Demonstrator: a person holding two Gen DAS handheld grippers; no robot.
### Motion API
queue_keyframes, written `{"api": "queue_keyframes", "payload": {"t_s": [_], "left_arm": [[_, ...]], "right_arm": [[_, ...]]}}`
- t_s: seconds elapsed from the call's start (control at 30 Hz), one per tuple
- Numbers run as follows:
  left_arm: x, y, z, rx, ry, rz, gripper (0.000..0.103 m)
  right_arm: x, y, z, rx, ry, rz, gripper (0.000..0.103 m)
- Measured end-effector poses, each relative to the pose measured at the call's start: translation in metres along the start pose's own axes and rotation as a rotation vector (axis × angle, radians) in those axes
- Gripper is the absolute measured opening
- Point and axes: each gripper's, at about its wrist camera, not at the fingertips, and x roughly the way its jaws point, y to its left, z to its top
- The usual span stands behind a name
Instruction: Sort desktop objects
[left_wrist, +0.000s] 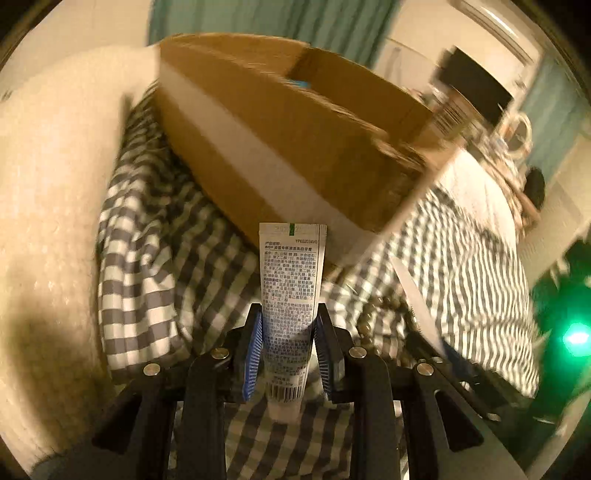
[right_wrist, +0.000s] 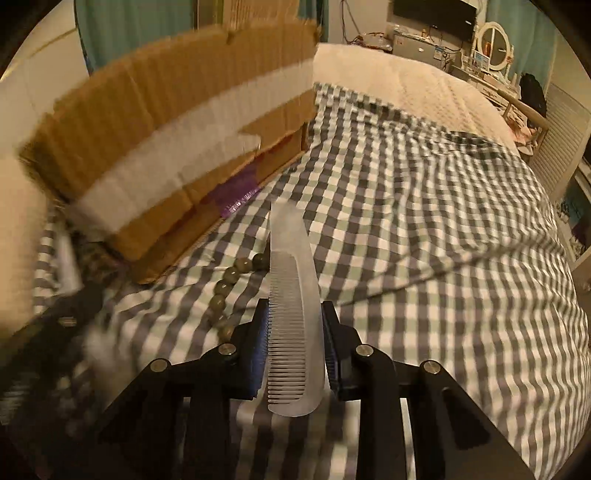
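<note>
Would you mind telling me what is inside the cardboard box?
From the left wrist view, only a small blue-and-white item shows through the open top of the cardboard box. Its walls hide the rest of the inside, and motion blur prevents identifying that item.

Your bed (right_wrist: 424, 110) carries a checked cloth (right_wrist: 424, 221); on it the cardboard box (right_wrist: 177, 147) sits, green beads (right_wrist: 225, 284) just beside the box.

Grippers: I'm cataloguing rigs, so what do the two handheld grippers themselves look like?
Both the left gripper and right gripper share one build: matte black angular linkage arms joined by round silver pins, and black fingers lined with ribbed blue pads. No cables, markings or sleeves show.
</note>
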Motion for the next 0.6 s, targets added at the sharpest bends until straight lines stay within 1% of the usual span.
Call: {"api": "queue_keyframes", "payload": {"t_s": [0.1, 0.2, 0.23, 0.27, 0.3, 0.37, 0.47, 0.5, 0.57, 0.6], "left_arm": [[-0.006, -0.005, -0.003, 0.051, -0.007, -0.001, 0.026], [-0.018, -0.005, -0.007, 0.062, -0.030, -0.019, 0.026], [-0.023, -0.004, -0.006, 0.061, -0.036, -0.039, 0.026], [-0.018, -0.013, -0.005, 0.054, -0.043, -0.057, 0.026], [-0.021, -0.012, -0.005, 0.051, -0.044, -0.075, 0.026], [-0.020, -0.017, -0.003, 0.043, -0.049, -0.094, 0.026], [-0.031, -0.014, -0.001, 0.026, -0.074, -0.111, 0.026], [-0.026, -0.023, 0.000, 0.024, -0.083, -0.113, 0.026], [-0.034, -0.024, -0.002, 0.034, -0.103, -0.121, 0.026], [-0.038, -0.025, -0.002, 0.043, -0.117, -0.119, 0.026]], "right_arm": [[-0.027, -0.005, -0.007, 0.014, -0.026, 0.002, 0.025], [-0.055, -0.009, -0.011, 0.040, -0.057, 0.013, 0.009], [-0.065, -0.011, -0.012, 0.047, -0.066, 0.016, 0.009], [-0.075, -0.012, -0.014, 0.048, -0.076, 0.014, 0.009], [-0.082, -0.013, -0.016, 0.044, -0.084, 0.012, 0.007], [-0.095, -0.017, -0.018, 0.033, -0.092, 0.006, 0.005], [-0.111, -0.020, -0.026, 0.037, -0.100, 0.005, 0.004], [-0.116, -0.020, -0.029, 0.042, -0.103, 0.009, 0.004], [-0.123, -0.023, -0.035, 0.051, -0.100, 0.019, 0.004], [-0.125, -0.023, -0.039, 0.054, -0.100, 0.008, 0.004]]}}
